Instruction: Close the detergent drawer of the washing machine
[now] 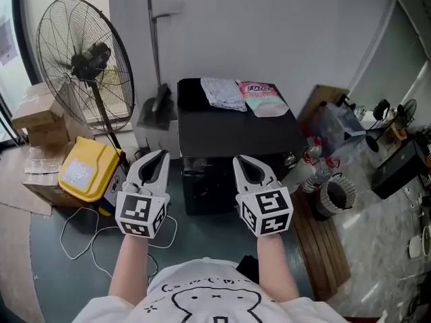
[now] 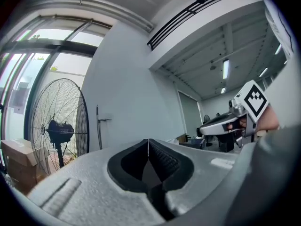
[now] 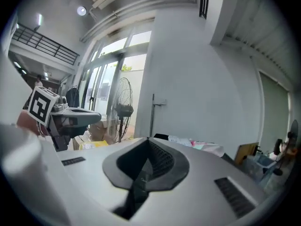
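The left claw (image 1: 160, 155) hovers in front of the washing machine (image 1: 215, 132), pressed together on nothing. The right claw (image 1: 241, 160), beside it, is likewise pressed together and empty. Both are held above the machine's dark front. The detergent drawer should sit on that front, but I cannot make it out there, nor tell whether it stands out or is pushed home. No push is under way. If it is open, the next move calls for lowering one claw to the machine's upper front and pressing straight in.

Left of the machine stand cardboard boxes (image 1: 40, 116), a fan (image 1: 84, 62), a yellow container (image 1: 87, 167) and a dustpan (image 1: 160, 103). A cloth (image 1: 223, 93) and a pink pouch (image 1: 264, 98) lie on top. Bottles (image 1: 303, 170) crowd its right side. Nothing blocks the front.
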Demonstrator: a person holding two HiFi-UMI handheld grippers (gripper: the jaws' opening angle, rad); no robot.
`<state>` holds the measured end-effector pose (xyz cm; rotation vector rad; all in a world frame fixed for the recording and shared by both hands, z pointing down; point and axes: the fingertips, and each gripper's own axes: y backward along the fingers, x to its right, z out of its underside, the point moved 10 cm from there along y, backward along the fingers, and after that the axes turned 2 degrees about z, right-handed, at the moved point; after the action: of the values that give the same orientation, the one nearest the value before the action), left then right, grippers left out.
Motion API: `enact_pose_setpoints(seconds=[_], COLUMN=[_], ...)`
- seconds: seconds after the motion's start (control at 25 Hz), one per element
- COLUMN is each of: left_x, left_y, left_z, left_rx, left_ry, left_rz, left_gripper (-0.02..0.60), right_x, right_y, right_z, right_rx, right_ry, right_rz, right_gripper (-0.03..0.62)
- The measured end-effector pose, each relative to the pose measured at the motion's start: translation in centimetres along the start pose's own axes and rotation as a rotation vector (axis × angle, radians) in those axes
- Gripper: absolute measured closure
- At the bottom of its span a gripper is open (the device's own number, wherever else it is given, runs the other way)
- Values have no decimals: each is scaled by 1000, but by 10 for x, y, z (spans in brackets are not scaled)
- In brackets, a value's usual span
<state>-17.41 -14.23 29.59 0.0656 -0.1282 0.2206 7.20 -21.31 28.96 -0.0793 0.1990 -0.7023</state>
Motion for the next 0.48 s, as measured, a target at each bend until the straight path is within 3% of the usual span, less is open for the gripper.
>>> enact_pose_setpoints(seconds=[0.2, 0.48], left_x=[0, -2], left_y=[-2, -8], left_z=[-22, -45], left_rx=[54, 114], left_ry=[-42, -23], left_rz=[4, 4], left_gripper=[565, 565], right_x=[11, 22], right_y=[20, 42], right_z=[-19, -41], right_rx=[78, 178], right_ry=[15, 70], right_rz=[53, 111], right_gripper=[592, 591])
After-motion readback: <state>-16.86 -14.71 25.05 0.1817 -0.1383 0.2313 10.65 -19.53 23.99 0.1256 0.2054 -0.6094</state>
